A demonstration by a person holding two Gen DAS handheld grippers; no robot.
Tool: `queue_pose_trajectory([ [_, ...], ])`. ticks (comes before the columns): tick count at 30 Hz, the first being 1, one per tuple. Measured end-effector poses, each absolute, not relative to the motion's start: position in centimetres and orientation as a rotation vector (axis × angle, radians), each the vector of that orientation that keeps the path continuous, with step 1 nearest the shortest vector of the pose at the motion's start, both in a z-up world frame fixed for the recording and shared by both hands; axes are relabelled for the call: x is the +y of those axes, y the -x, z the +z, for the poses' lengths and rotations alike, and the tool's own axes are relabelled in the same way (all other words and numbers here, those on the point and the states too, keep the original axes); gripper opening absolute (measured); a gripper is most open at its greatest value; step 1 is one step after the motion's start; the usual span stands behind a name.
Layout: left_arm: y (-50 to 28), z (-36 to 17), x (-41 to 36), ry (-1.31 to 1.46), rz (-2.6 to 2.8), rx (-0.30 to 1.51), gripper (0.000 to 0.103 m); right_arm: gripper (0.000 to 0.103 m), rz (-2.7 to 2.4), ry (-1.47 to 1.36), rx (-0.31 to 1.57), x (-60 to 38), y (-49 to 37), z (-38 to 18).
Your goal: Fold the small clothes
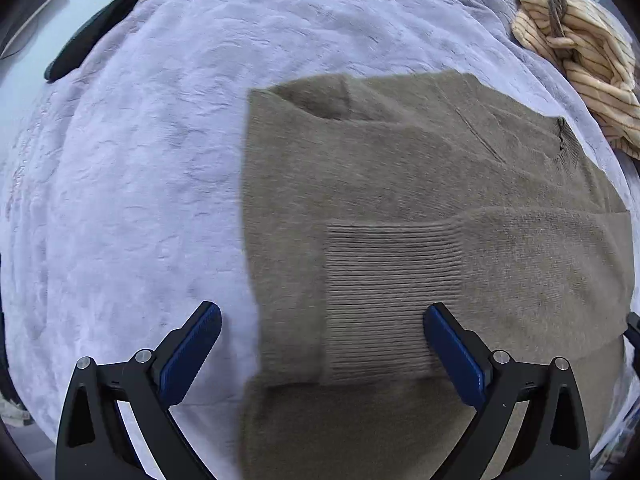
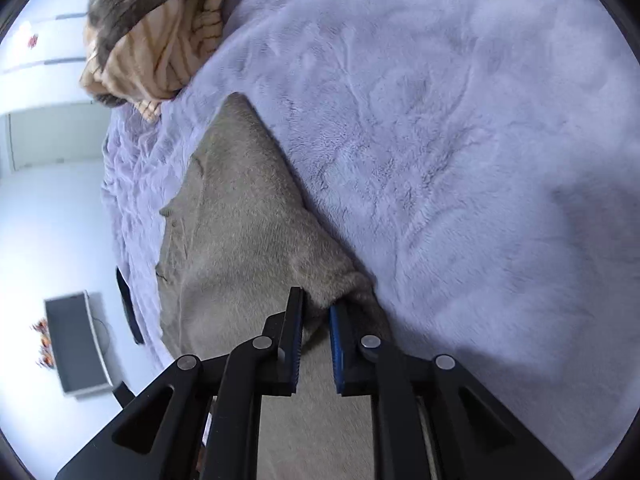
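The sweater [image 1: 420, 208] is spread on the blanket [image 1: 140, 180], a sleeve already laid across its body; further folds are judged left. Its edge is pinched by the right hand-held gripper [image 2: 316, 316], while the left hand-held gripper [image 1: 322, 320] is held wide, released, above the cuff. A striped garment [image 1: 580, 52] is seen unfolded.

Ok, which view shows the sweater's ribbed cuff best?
The left wrist view: the ribbed cuff lies flat across the brown sweater, just ahead of the open left gripper. The right wrist view shows no ribbing, only a sweater edge pinched in the right gripper.
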State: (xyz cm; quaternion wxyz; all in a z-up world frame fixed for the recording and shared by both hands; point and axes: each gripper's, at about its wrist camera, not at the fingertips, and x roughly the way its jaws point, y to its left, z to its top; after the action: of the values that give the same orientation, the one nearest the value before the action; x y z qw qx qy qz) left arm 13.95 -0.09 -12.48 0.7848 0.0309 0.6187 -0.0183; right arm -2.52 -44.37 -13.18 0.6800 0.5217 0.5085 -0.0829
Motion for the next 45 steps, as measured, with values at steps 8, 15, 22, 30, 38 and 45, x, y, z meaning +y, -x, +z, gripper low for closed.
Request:
queue_pose_trajectory([
  [8,-17.1,-11.9,6.2,0.124,-0.004,1.332,0.102,0.069,-0.141,-0.846,1.197,-45.3,-1.6,-9.9],
  [15,-19.3,-14.3,8.1,0.298,-0.184,1.385,0.095,0.066,-0.068,-0.904,1.275,-46.1,-4.6,-13.8],
  [22,-20.2,-14.5,7.4,0.346,-0.289,1.388,0.037,0.017,0.029,-0.871,1.287,-45.7,-5.6,-12.2],
  [30,-20.5,-14.7,7.1,0.348,-0.292,1.396,0.049,0.024,0.029,-0.925,1.302,-45.9,-5.4,-13.5],
  [38,-20.6,-14.5,5.6,0.289,-0.359,1.364,0.044,0.035,0.037,-0.962,1.311,-45.9,-5.4,-14.8],
  [45,-19.8,-12.5,6.7,0.261,-0.365,1.29,0.01,0.015,0.092,-0.902,1.253,-45.1,-5.7,-11.4],
])
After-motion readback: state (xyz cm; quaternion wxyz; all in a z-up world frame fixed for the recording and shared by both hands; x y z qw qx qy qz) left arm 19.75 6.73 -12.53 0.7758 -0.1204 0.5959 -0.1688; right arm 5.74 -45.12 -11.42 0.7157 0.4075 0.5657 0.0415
